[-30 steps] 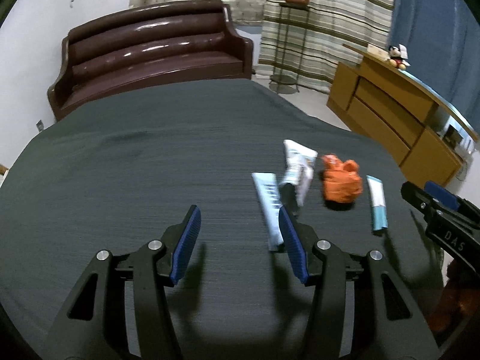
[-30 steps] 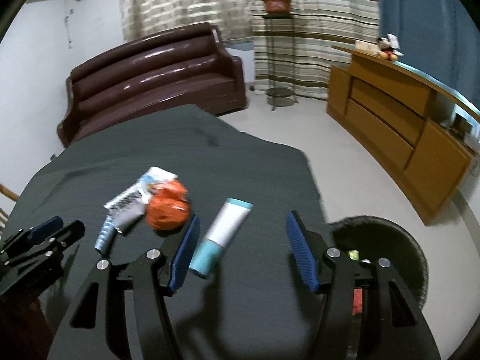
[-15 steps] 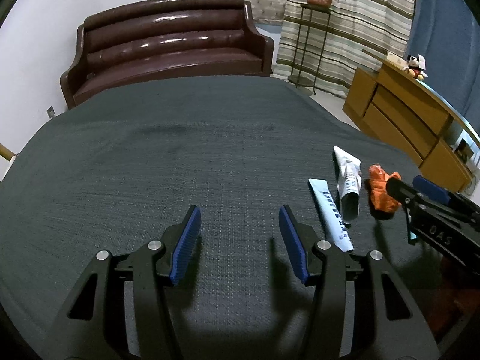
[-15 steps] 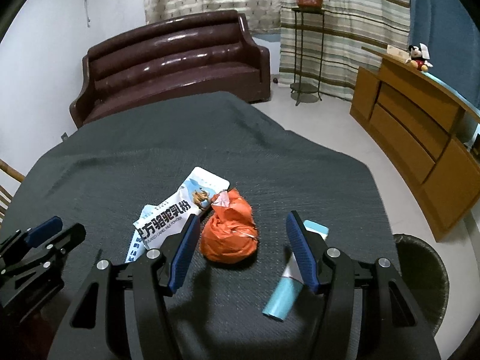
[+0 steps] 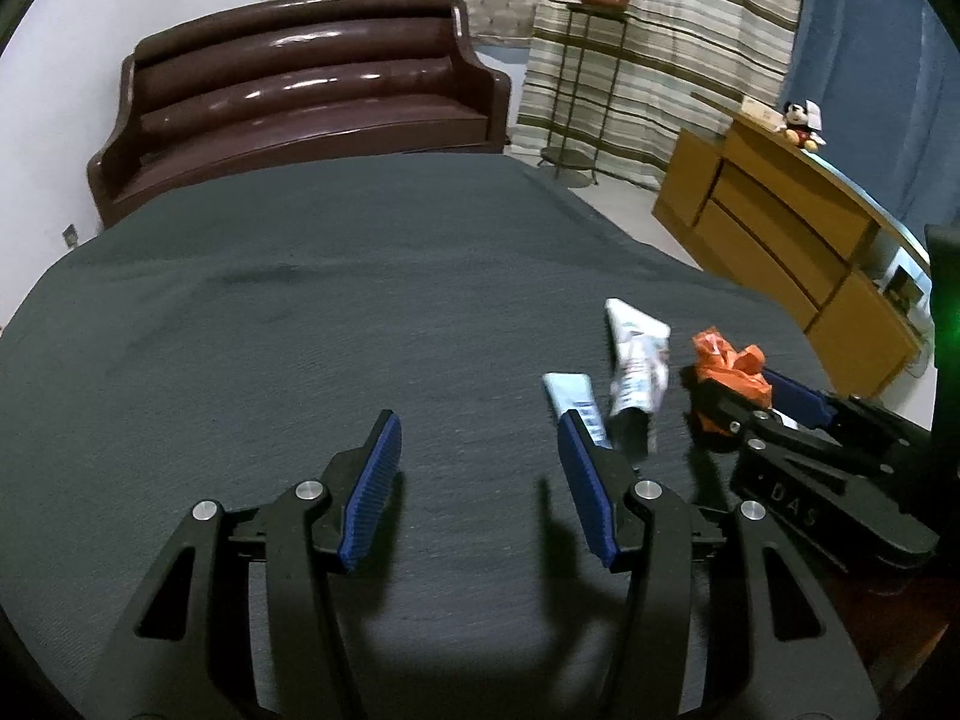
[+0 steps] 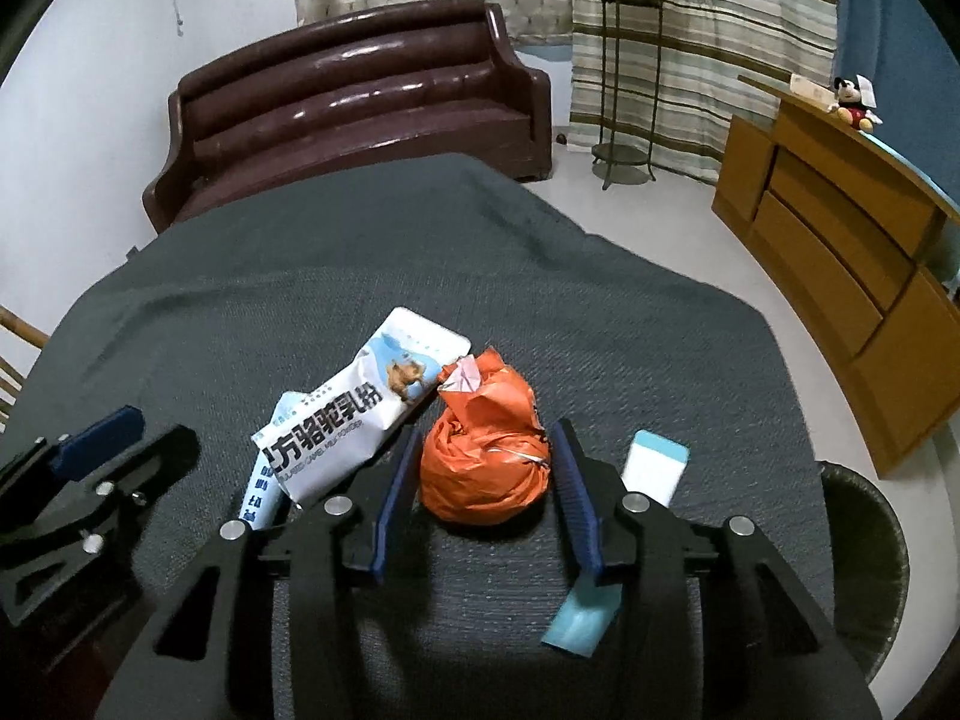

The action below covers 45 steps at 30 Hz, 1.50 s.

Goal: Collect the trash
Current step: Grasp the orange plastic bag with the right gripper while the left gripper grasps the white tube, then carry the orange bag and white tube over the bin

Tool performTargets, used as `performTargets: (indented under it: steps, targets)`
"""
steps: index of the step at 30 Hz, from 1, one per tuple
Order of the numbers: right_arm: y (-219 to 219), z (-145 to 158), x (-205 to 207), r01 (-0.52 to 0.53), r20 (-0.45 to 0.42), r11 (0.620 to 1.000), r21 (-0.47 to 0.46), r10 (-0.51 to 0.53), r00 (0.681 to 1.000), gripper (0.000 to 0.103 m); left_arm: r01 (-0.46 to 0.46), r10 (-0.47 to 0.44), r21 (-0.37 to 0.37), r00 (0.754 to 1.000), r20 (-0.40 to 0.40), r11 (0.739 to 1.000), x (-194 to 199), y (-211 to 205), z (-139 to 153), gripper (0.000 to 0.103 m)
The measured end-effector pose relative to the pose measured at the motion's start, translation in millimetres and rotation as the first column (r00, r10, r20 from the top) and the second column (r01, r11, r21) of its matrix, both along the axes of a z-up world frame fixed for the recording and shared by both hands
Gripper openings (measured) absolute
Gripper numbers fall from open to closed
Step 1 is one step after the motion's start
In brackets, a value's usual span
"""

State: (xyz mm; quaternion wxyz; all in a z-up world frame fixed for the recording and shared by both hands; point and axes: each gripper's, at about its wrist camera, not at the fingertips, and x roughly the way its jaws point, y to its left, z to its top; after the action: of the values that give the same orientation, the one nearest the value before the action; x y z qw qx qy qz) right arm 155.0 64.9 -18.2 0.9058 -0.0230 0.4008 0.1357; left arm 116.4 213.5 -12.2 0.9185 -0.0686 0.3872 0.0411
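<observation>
The right gripper (image 6: 483, 492) points down at a crumpled orange plastic bag (image 6: 486, 462) lying on the table under a dark grey woven cloth (image 6: 540, 300). Its jaws have just been closing and now stand on either side of the bag; the right blue pad lies against the bag's side, while the left pad looks just short of it, so a firm pinch is not clear. In the left wrist view the same gripper (image 5: 756, 387) reaches in from the right with the orange bag (image 5: 729, 360) between its fingers.

Touching the bag's left side lies a white and pale blue milk powder pouch with black print (image 6: 354, 408), tilted, its lower end over a thin white and blue printed sachet (image 6: 258, 492). Just right of the right gripper lies a white tube with a teal end (image 6: 624, 516), partly hidden by the right finger.

The left gripper (image 5: 477, 480) hovers over bare cloth, its jaws spread with nothing between them, the sachet (image 5: 576, 399) just beyond its right fingertip and the pouch (image 5: 636, 360) past that.

A dark round woven wastebasket (image 6: 864, 546) stands on the floor beside the table's right edge. Behind the table are a brown leather sofa (image 6: 360, 102) and a wooden sideboard (image 6: 840, 252).
</observation>
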Motion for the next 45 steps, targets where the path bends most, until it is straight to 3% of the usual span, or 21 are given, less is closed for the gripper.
performTargets:
  steps: [9,17,23,25,33,45]
  targets:
    - [-38,12,-4,0.065,0.038,0.997,0.036,-0.066,0.997,0.044,0.072,-0.072,0.016,0.997,-0.003,0.997,18,-34,2,0.053]
    - [-67,9,-3,0.108,0.036,0.992,0.063,-0.110,0.993,0.044,0.121,-0.119,0.032,0.991,-0.055,0.992,36,-62,-11,0.052]
    - [-79,4,-2,0.120,0.029,0.990,0.079,-0.123,0.992,0.044,0.133,-0.129,0.052,0.989,-0.076,0.990,42,-70,-15,0.032]
    - [-82,3,-1,0.124,0.026,0.989,0.083,-0.126,0.992,0.044,0.141,-0.136,0.059,0.987,-0.085,0.988,42,-70,-18,0.020]
    - [-89,0,-6,0.134,0.023,0.987,0.088,-0.137,0.990,0.044,0.162,-0.156,0.094,0.986,-0.060,0.982,36,-76,-14,0.011]
    - [-105,12,-29,0.165,0.052,0.983,0.087,-0.170,0.984,0.044,0.174,-0.175,0.084,0.985,0.000,0.981,13,-87,8,0.011]
